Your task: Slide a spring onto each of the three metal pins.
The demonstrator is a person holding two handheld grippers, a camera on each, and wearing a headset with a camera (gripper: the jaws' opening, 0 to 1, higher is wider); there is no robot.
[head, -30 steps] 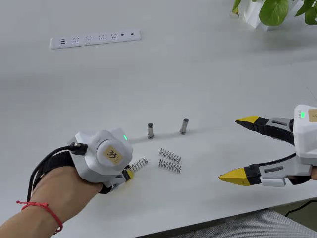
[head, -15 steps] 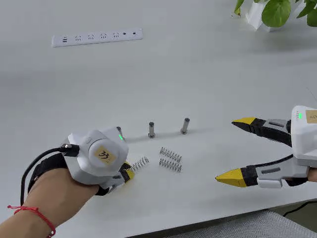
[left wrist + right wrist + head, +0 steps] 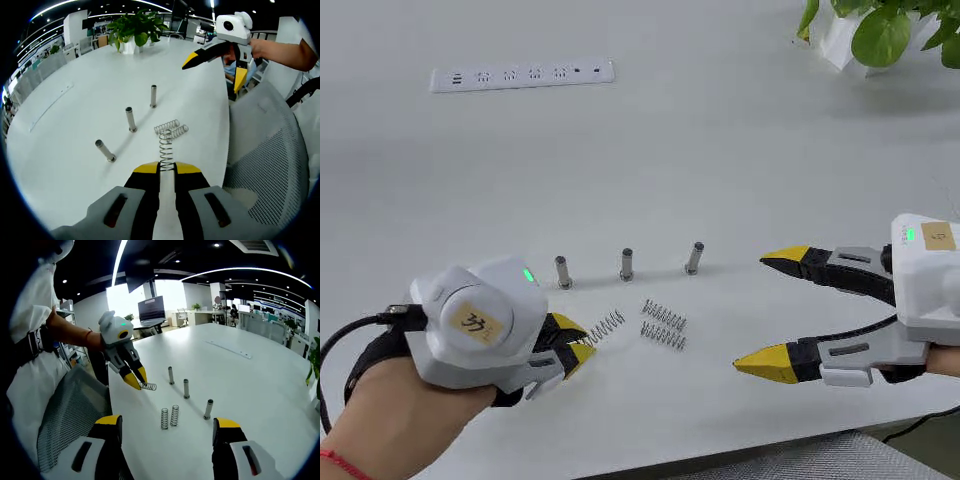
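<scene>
Three short metal pins stand in a row on the white table: left, middle, right. My left gripper is shut on the near end of a spring, which points toward the pins; its own view shows that spring running out from the closed tips. Two loose springs lie side by side just right of it. My right gripper hovers open to their right, holding nothing. The right gripper view shows the pins and loose springs.
A white power strip lies at the far left of the table. A potted plant stands at the far right corner. The table's front edge runs close below both grippers, with a grey mesh chair beneath.
My left hand has swung left and down, still on the spring, so the left pin now shows. My right gripper has edged left toward the loose springs.
</scene>
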